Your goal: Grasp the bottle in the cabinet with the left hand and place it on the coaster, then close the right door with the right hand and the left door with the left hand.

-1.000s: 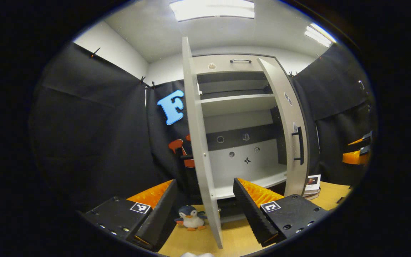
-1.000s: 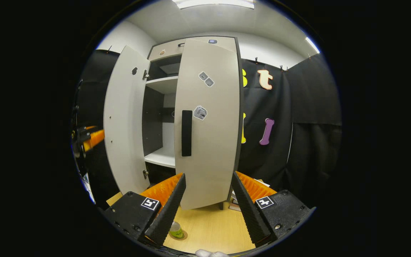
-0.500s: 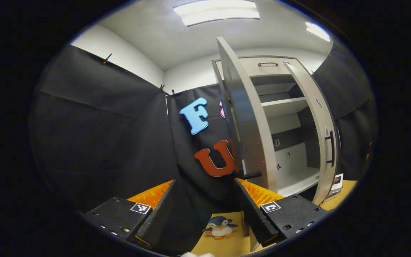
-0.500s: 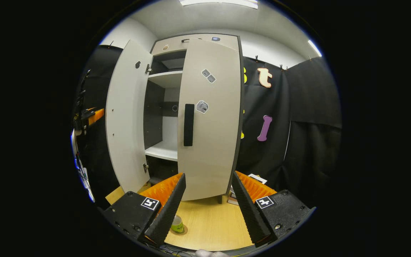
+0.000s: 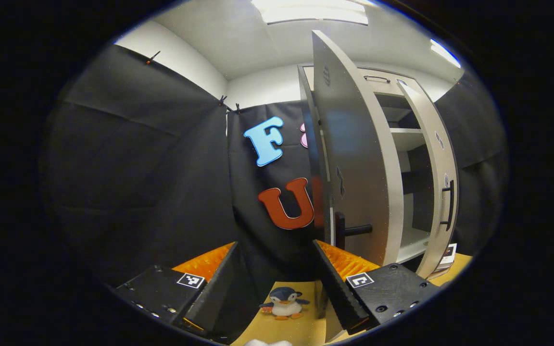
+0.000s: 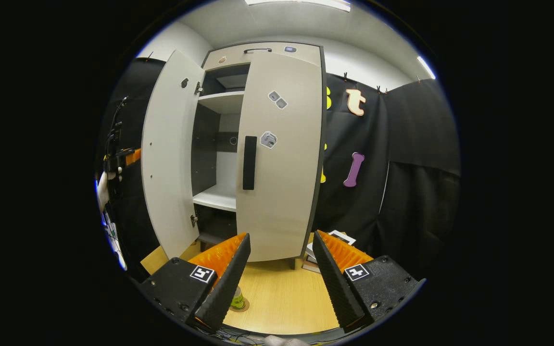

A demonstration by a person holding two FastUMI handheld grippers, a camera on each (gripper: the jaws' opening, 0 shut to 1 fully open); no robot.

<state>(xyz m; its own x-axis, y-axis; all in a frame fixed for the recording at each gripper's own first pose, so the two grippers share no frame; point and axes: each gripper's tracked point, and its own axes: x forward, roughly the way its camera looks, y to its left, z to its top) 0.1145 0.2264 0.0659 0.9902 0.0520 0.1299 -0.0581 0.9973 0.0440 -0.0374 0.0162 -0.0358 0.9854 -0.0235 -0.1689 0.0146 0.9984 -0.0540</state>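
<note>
Pale-grey left door point(image 5: 354, 158) just beyond the open, empty left tongs point(image 5: 274, 281).

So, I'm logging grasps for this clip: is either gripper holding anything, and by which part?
Nothing is held. The left gripper and the right gripper are both open with empty gaps.

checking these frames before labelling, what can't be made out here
- Small green-labelled bottle, right gripper view: partly hidden behind a finger of the right gripper; whether it sits squarely on the round coaster is unclear.
- Grey cabinet interior, left gripper view: mostly hidden by the left door.
- Stack of books, right gripper view: partly hidden by the right door.
</note>
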